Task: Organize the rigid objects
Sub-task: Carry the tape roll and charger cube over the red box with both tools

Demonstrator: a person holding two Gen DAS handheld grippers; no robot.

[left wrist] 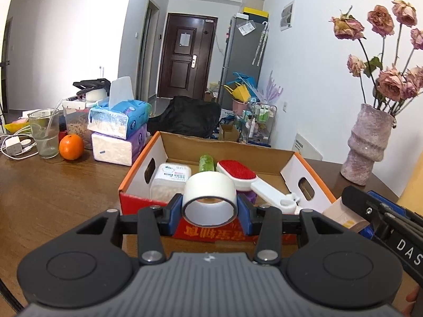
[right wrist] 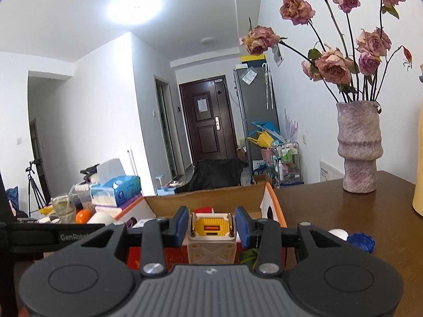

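- Left gripper point(left wrist: 210, 206): blue pads pinch a roll of white tape point(left wrist: 210, 198) across its width, core hole facing the camera. The roll hangs just above the near red wall of the cardboard box point(left wrist: 148, 145), not yet inside.
- Right gripper point(right wrist: 211, 228): pads clamp a small cream-and-yellow block point(right wrist: 211, 240), ports showing on its far face. It sits at about the same near edge of the box, toward the right end.
- Step in hand, as I read it: carry both pieces over the near wall and set them down in the box.
- To do it well: clear the wall before lowering; keep the two grippers apart, since the right one already crowds the left view's right edge. Release only once each piece rests on something.
- Tape looks rigid, smooth and round; set on its curved side it could roll, so lay it flat on a rim.
- Free floor seems scarce on the near left. A white tub point(left wrist: 171, 182) stands at the left, a green bottle point(left wrist: 206, 162) farther back, and a red-faced brush point(left wrist: 236, 173) lies across the middle, its white handle running right.
- Beyond the box: tissue packs point(left wrist: 119, 129) and an orange point(left wrist: 71, 146) far left, and a vase of dried roses point(left wrist: 366, 142) far right, all on the wooden table point(left wrist: 53, 185).
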